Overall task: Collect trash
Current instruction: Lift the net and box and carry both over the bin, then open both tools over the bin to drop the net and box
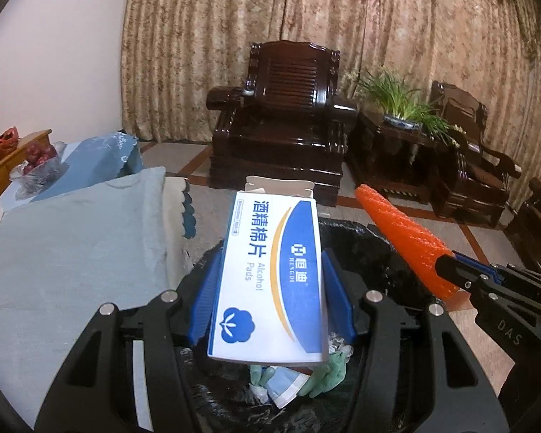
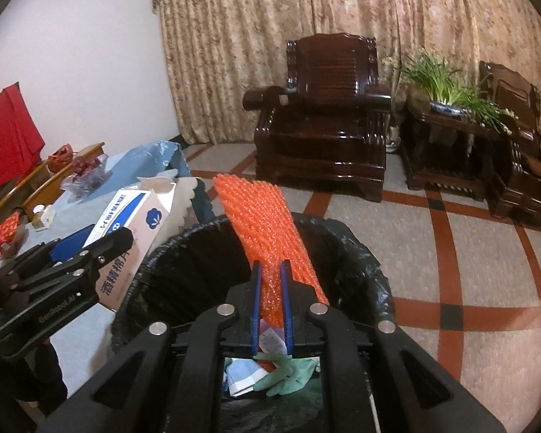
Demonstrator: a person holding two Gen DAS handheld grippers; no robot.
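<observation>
My left gripper (image 1: pixel 270 263) is shut on a white and blue alcohol pads box (image 1: pixel 270 274), held over the black-lined trash bin (image 1: pixel 389 252). The box also shows in the right wrist view (image 2: pixel 133 223). My right gripper (image 2: pixel 271 270) is shut on an orange bubble wrap sheet (image 2: pixel 259 220), held over the bin (image 2: pixel 357 252). The orange sheet shows in the left wrist view (image 1: pixel 404 238) with the right gripper (image 1: pixel 451 270) on its lower end. Green gloves (image 2: pixel 288 375) and papers lie inside the bin.
A table with a light blue cloth (image 1: pixel 72 238) stands left of the bin, with a bag of red fruit (image 1: pixel 36 166) on it. Dark wooden armchairs (image 2: pixel 321 130), a side table with a plant (image 2: pixel 447 108) and curtains stand behind.
</observation>
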